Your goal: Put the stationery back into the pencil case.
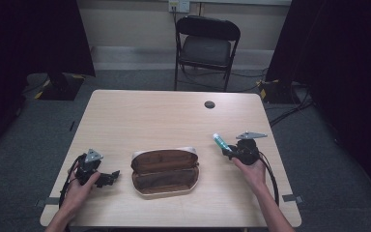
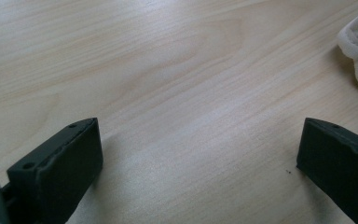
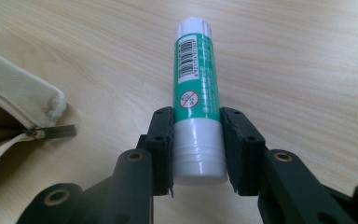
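Right gripper view gives us the close-up: the right gripper (image 3: 196, 149) has its jaws clamped on the white lower end of the glue stick (image 3: 196, 93), one pad on each side, and the green-labelled body pokes out past the tips above the counter (image 3: 307, 56). High view shows that stick (image 1: 219, 141) held just right of the open pencil case (image 1: 164, 172), while the left gripper (image 1: 107, 178) rests on the counter left of the case, jaws wide apart with nothing between them.

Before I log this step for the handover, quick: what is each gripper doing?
Left gripper: open, nothing between its jaws, low over the table.
Right gripper: shut on the glue stick.
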Tool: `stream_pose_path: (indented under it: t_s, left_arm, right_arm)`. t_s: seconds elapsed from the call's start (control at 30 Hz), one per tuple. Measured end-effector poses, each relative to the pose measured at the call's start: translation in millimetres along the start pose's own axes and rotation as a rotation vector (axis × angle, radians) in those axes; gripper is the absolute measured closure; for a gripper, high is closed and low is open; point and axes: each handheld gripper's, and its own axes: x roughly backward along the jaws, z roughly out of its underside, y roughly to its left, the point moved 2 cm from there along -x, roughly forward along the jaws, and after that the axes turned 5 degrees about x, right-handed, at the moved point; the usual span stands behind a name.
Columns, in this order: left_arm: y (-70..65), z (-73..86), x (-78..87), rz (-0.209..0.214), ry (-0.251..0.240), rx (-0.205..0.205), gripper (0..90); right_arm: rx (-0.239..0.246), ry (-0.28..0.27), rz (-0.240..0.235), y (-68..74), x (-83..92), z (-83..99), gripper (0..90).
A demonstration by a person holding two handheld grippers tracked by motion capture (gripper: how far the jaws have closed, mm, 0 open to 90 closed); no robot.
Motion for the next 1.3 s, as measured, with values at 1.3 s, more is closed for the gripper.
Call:
stream_pose_path:
  t_s: [1.3]
  left_arm:
    - [0.0, 0.0, 0.1, 0.000, 0.001, -0.001, 0.0]
  right_arm:
    - [0.266, -0.229, -0.292, 106.3, 95.7, -55.1, 65.5]
